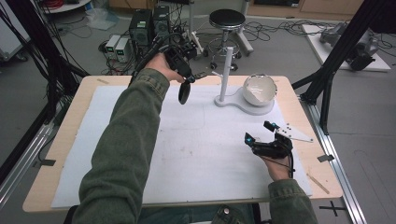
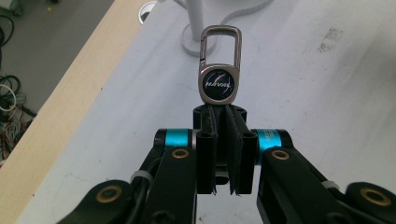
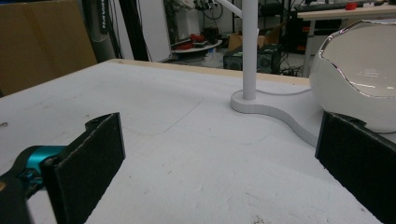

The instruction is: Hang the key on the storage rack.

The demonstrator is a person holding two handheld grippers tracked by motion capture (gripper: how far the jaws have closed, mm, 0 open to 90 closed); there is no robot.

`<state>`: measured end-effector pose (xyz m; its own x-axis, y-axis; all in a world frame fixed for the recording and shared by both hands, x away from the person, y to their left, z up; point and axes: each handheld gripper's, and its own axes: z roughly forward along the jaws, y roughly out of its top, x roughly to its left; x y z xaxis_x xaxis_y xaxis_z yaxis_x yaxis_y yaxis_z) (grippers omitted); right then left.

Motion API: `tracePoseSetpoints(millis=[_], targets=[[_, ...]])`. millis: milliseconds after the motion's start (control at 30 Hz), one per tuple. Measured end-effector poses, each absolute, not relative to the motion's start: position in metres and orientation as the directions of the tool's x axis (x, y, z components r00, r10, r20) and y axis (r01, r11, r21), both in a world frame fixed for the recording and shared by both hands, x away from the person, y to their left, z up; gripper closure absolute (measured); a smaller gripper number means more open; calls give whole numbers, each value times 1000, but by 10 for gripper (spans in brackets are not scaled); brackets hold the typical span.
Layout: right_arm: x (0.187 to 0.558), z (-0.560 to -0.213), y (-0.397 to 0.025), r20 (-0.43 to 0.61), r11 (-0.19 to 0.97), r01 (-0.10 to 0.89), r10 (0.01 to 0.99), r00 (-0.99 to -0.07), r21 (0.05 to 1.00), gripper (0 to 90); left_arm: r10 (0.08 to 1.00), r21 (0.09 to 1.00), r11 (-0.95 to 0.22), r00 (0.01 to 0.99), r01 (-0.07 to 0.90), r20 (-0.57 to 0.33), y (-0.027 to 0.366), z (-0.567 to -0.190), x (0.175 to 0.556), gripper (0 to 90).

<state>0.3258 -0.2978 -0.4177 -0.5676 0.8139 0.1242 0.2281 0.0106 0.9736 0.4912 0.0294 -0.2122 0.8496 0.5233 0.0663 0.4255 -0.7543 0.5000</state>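
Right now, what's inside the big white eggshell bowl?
The eggshell bowl on the white stand looks empty: just smooth white inner wall shows. Its very bottom is hidden by the rim. The keychain is in the left hand-held gripper, not the bowl.

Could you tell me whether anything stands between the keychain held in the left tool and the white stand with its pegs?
Nothing visible does. The left tool is shut on the metal carabiner keychain with a dark round emblem, and bare white mat lies between it and the white post stand ahead.
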Motion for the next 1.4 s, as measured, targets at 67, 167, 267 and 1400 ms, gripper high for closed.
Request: tracePoseSetpoints(millis=[67, 167, 267, 1400], targets=[[326, -418, -298, 126, 11, 231, 814, -568, 973, 4, 526, 504, -750, 848, 428, 64, 25, -212, 494, 828], [325, -418, -299, 120, 13, 223, 813, -569, 975, 4, 525, 508, -751, 848, 422, 72, 17, -209, 498, 828], [325, -418, -298, 129, 5, 229, 814, -567, 973, 4, 522, 519, -747, 850, 415, 71, 7, -206, 501, 828], [327, -419, -299, 140, -1, 235, 803, -579, 972, 4, 513, 524, -759, 851, 387, 113, -64, -221, 528, 827]])
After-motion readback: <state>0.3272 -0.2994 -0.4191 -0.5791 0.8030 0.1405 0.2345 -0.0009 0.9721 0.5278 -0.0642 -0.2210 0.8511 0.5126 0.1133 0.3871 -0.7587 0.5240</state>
